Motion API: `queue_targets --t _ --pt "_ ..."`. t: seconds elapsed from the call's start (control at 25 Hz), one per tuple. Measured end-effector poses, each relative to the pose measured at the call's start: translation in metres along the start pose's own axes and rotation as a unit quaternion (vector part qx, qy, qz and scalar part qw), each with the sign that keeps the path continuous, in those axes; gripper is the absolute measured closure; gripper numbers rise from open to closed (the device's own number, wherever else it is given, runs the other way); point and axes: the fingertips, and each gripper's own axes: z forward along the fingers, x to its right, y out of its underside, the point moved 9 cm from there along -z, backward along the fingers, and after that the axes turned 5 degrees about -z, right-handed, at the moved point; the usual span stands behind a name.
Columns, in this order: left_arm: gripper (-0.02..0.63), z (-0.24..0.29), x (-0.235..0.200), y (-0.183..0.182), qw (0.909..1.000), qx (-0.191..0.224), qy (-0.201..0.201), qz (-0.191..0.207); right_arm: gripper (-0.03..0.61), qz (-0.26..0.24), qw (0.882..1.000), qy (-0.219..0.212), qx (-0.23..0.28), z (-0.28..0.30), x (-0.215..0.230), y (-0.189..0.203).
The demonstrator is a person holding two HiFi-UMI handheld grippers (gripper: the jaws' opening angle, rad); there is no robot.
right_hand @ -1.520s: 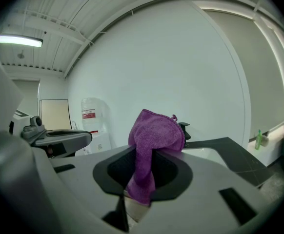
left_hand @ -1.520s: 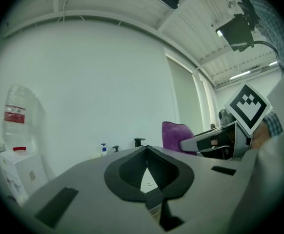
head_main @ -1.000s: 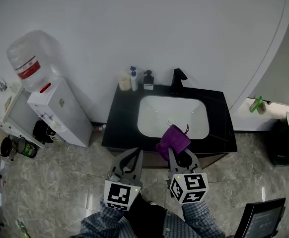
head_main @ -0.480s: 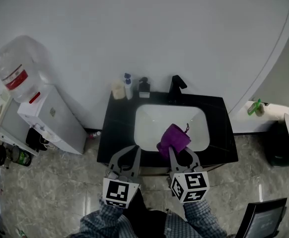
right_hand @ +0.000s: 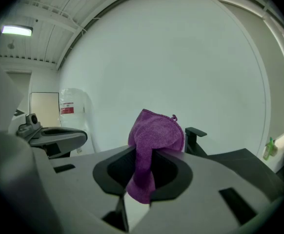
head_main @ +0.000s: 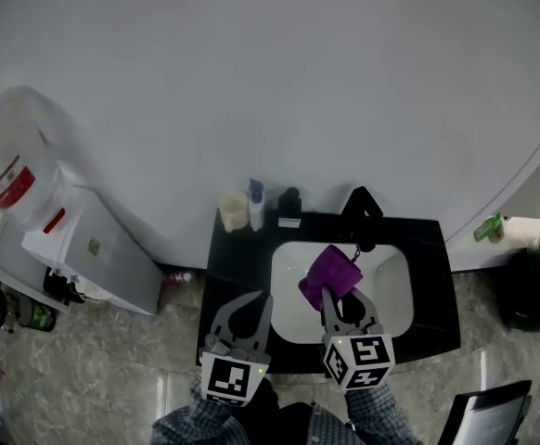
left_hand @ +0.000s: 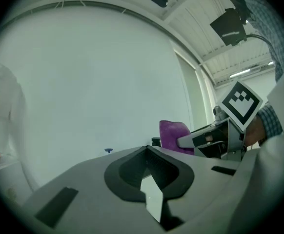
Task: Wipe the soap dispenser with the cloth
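Note:
The soap dispenser (head_main: 289,205), a small dark pump bottle with a pale label, stands at the back of the black counter (head_main: 432,290), left of the faucet (head_main: 361,207). My right gripper (head_main: 338,295) is shut on a purple cloth (head_main: 330,273) and holds it over the white basin (head_main: 391,281). In the right gripper view the cloth (right_hand: 154,140) bunches up out of the jaws of the right gripper (right_hand: 142,179). My left gripper (head_main: 261,299) hovers over the counter's left front, shut with nothing in it. Its jaws meet in the left gripper view (left_hand: 149,152).
A blue-capped bottle (head_main: 255,204) and a cream cup (head_main: 234,211) stand left of the dispenser. A water cooler (head_main: 80,248) with a big bottle (head_main: 15,160) is at the left wall. A white wall rises behind the counter. A dark bin (head_main: 525,290) sits at the right.
Both grippers have moved forward toward the counter. The cloth now hangs over the basin rather than the front edge. The sink fills a lower part of the head view.

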Motion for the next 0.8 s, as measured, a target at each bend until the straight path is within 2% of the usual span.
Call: queue_targets --t 0.28,0.4,0.8 --pt "0.612 0.043 -0.038 0.004 0.9998 0.006 0.011 -0.013 0.500 0.001 1.000 0.005 -0.028 0.061 0.008 -0.003" --pt "0.612 0.057 -0.047 0.011 0.9996 -0.011 0.008 -0.026 0.500 -0.009 0.999 -0.004 -0.034 0.087 0.018 -0.008" --pt "0.612 0.088 -0.059 0.012 0.9996 -0.009 -0.019 -0.021 0.500 -0.035 0.997 -0.049 -0.042 0.186 0.054 -0.034"
